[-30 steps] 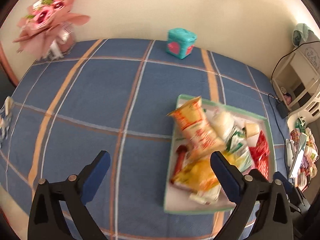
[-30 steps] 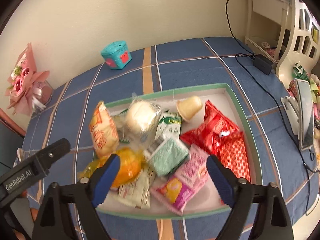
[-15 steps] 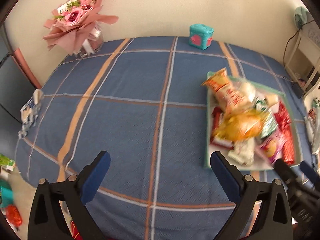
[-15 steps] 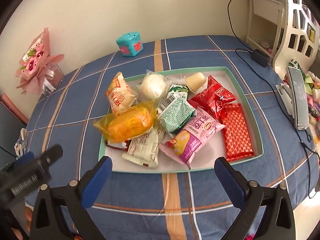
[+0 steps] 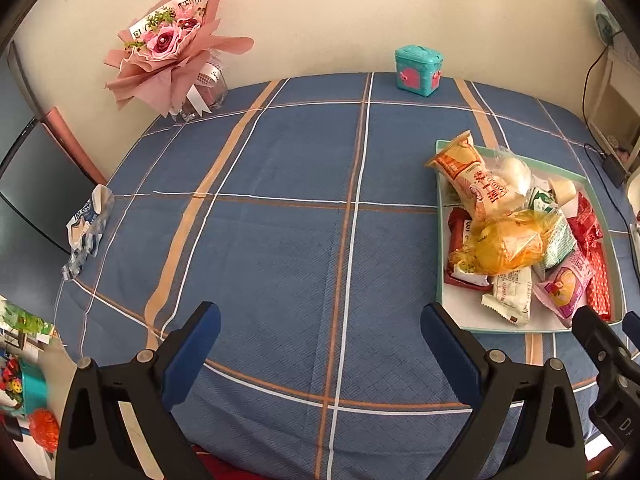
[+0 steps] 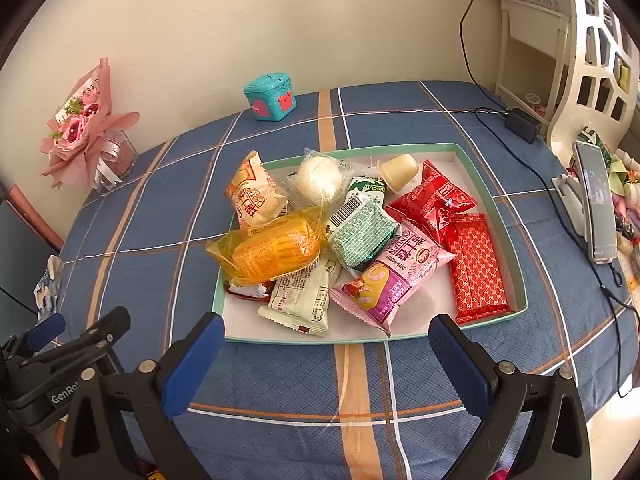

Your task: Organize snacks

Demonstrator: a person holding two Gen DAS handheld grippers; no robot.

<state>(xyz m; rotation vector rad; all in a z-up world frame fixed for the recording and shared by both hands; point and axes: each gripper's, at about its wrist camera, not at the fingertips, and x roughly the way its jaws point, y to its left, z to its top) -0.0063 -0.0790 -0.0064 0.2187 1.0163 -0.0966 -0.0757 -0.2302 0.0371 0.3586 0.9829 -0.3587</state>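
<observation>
On the blue checked cloth (image 6: 280, 380) lies a shallow tray with a green rim (image 6: 516, 264), and every snack sits inside it. Against the tray's left side, a yellow-wrapped cake (image 6: 272, 250) rests on top of the heap, with an orange-and-white packet (image 6: 252, 196) behind it and a pale green-printed packet (image 6: 304, 300) under its near edge. Toward the tray's middle are a green patterned pack (image 6: 362, 236), a pink packet (image 6: 394, 276) and a white bun in clear wrap (image 6: 320, 178); along its right wall lie two red packs (image 6: 476, 264) and, at the far wall, a small jelly cup (image 6: 399, 172). Just short of the tray's near rim, the right gripper (image 6: 326, 360) hangs with its blue pads spread as wide as they go after just opening further, nothing between them. Left of the tray, the left gripper (image 5: 320, 344) stands equally wide over bare cloth, gripping nothing. Beyond the tray's far edge, by the wall, stands a teal toy box (image 6: 270, 96).
</observation>
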